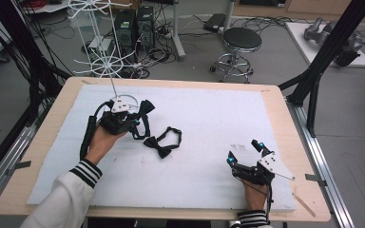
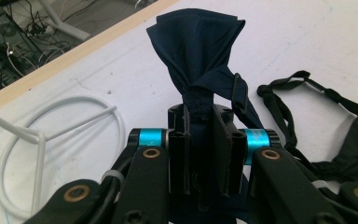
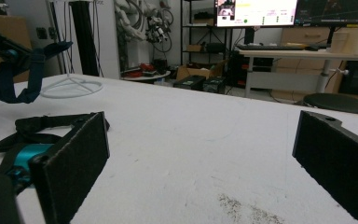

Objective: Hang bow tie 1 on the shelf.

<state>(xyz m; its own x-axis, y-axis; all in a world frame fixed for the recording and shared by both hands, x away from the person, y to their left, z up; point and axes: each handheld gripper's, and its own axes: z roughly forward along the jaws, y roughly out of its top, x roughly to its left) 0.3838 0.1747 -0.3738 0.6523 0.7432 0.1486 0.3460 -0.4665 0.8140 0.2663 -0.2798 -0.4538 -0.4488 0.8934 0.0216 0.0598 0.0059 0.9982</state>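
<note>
Carrying a navy fabric bow tie [image 2: 193, 51] toward the white wire display rack [image 1: 100, 38] at the table's 11 o'clock is the step we read as in hand. Our left gripper [image 1: 135, 118] is clenched on the tie's centre knot; in the left gripper view the jaws pinch the knot with one wing fanning up above them, and the strap [image 1: 145, 127] hangs loose below. The rack's ring-shaped white wire base [image 2: 58, 140] sits just beside the gripper, at its 9 o'clock in that view.

A second, black fabric bow tie [image 1: 164, 142] with its strap lies flat on the white foam sheet [image 1: 209, 118] near table centre, apart from both grippers.

Our right gripper [image 1: 244, 152] rests on the sheet at 5 o'clock, jaws spread wide, nothing between the pads [image 3: 72, 158], touching no tie.

Next move, as we judge it: lift higher, line the strap loop up with one of the rack's wire arms, hook it, then release. Risk: the strap could snag on the base or twist.
</note>
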